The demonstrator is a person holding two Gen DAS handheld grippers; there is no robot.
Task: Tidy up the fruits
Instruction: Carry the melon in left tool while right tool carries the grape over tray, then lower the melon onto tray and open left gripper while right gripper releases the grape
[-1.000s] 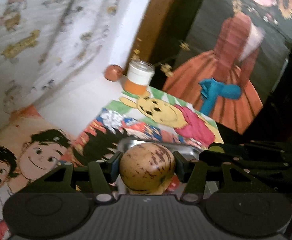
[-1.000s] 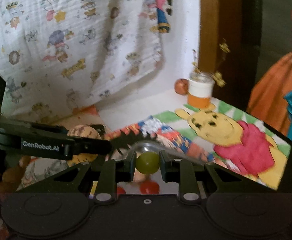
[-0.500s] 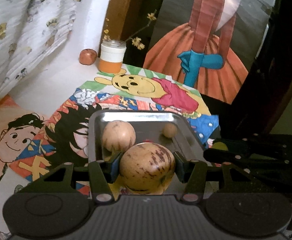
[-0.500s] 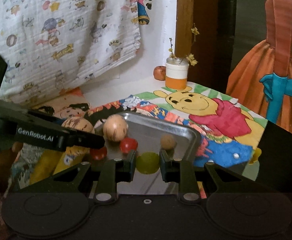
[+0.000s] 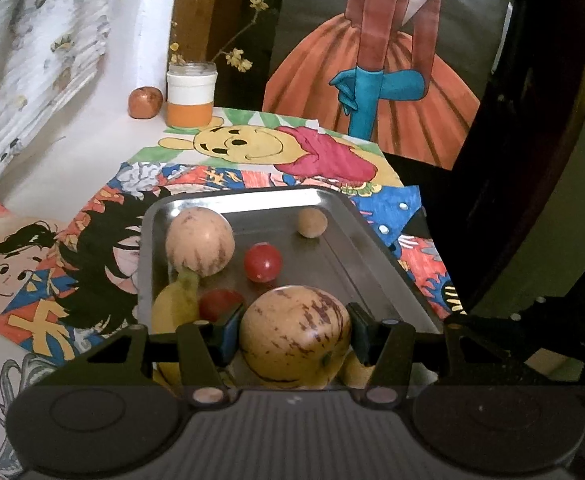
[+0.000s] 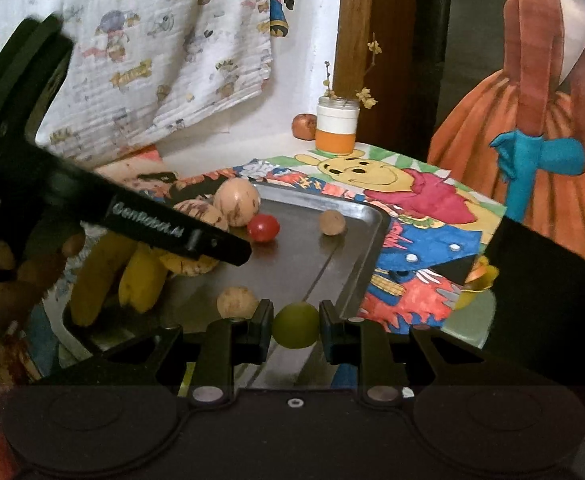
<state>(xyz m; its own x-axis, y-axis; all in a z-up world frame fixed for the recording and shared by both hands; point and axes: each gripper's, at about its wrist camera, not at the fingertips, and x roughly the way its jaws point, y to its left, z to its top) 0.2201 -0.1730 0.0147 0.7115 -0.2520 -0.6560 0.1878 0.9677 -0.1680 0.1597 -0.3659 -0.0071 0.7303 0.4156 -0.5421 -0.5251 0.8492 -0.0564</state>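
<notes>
Our left claw [image 5: 295, 334] was clamped on a streaked tan melon [image 5: 294, 336], our right claw [image 6: 295, 325] on a green grape [image 6: 295, 325], both poised above the near end of the steel tray [image 5: 376, 248], presumably to join the tomato [image 5: 263, 262] and bananas [image 6: 132, 276] gathered there.

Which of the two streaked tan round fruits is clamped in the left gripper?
The nearer one, clamped between the left gripper pads above the tray's front end. The other lies loose at the tray's far left corner.
</notes>
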